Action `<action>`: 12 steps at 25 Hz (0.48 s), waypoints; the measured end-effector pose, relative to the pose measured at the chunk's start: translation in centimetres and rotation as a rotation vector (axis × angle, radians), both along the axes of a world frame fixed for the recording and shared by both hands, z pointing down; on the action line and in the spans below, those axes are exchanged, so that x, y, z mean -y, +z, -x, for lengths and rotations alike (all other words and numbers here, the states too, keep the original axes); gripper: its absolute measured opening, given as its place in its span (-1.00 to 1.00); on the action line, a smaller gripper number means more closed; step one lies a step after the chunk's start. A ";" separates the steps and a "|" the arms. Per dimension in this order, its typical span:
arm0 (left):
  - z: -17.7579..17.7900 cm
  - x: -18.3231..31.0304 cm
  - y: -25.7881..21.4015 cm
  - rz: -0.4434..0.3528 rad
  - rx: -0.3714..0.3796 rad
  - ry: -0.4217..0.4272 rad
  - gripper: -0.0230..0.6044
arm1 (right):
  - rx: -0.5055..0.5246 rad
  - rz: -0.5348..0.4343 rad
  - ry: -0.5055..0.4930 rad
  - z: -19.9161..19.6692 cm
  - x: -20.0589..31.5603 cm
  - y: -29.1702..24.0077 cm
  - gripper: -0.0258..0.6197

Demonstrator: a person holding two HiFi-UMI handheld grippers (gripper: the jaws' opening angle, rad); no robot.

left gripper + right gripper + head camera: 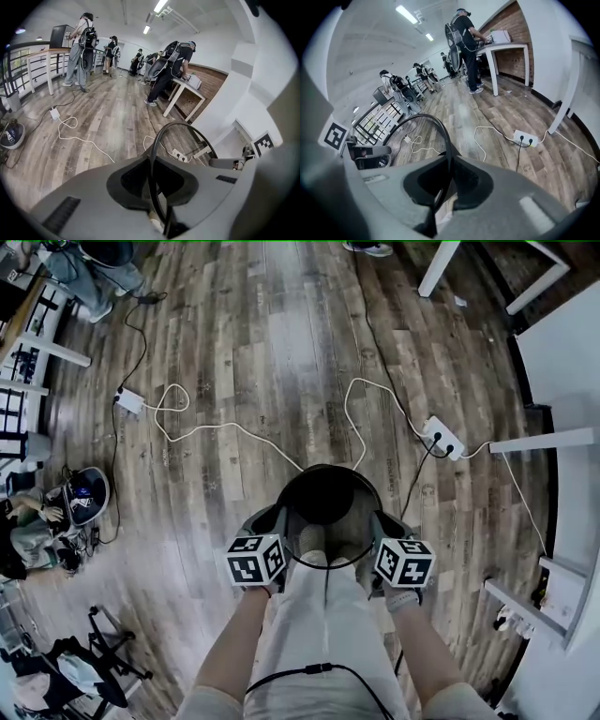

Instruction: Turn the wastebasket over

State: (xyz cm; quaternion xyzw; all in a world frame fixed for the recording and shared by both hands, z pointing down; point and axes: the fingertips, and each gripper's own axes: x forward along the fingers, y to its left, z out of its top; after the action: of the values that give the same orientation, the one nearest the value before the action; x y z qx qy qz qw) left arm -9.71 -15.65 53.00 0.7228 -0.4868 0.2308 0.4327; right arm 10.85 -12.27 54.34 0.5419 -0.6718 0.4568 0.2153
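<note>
two jaw pairs sit clamped on the wastebasket (328, 491) rim, left gripper (280, 524) and right gripper (376, 524); best tip both together, evenly.

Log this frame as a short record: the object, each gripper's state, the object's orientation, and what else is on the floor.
object: black mesh wastebasket
left gripper: shut on the wastebasket's rim, left side
right gripper: shut on the rim, right side
orientation: opening appears to face up, not yet turned over
floor: wood planks, white power strip with cables
background: people at desks
</note>
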 end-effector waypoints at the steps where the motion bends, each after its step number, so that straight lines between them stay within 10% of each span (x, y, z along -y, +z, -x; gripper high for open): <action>1: -0.1 0.1 -0.9 -0.004 -0.003 -0.003 -0.83 | -0.001 -0.006 0.006 -0.1 0.0 -0.9 -0.86; 12: -1.0 -0.8 -9.9 -0.018 -0.004 0.056 -0.83 | 0.019 -0.025 0.058 -0.7 -1.8 -9.9 -0.85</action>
State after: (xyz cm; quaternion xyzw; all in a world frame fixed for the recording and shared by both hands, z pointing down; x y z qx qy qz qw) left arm -8.73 -14.84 43.14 0.7405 -0.4675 0.2369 0.4206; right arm 11.59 -10.51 44.45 0.5593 -0.6635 0.4595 0.1891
